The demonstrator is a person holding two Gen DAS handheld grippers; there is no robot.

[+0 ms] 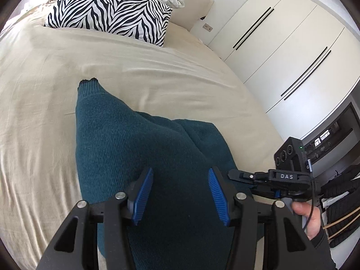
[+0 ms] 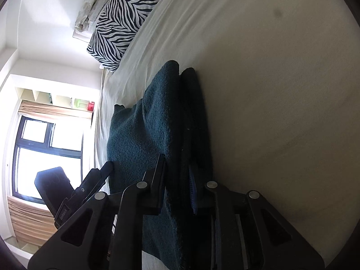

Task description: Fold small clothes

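Left wrist view takes in the bed [image 1: 56, 72] first, its beige cover filling most of the frame, with a white wardrobe [image 1: 281, 45] at the upper right and a zebra-print pillow [image 1: 108, 9] at the top. The task's thing, a dark teal knitted garment [image 1: 126, 139], lies on the bed from the centre down to the lower edge, partly doubled over on itself, a ribbed cuff or hem pointing up toward the pillow. The left gripper [image 1: 181, 194] hangs over the knit at the bottom centre with its blue pads standing about halfway apart and nothing pinched between them. The right gripper [image 1: 234, 175] comes in from the lower right, carried by a person's hand [image 1: 308, 220]. In the right wrist view the right gripper [image 2: 177, 184] has its jaws nearly together around a raised fold of the garment [image 2: 146, 135] at the lower centre; whether the pads press on the cloth is hard to make out in the shadow there. This looks like the middle of a fold, one layer brought across and about to be laid down. The next move probably calls for setting the carried edge flush on the lower layer, then smoothing it so that the thick knit does not spring open. The only legible writing is "DAS" on the right gripper's body.
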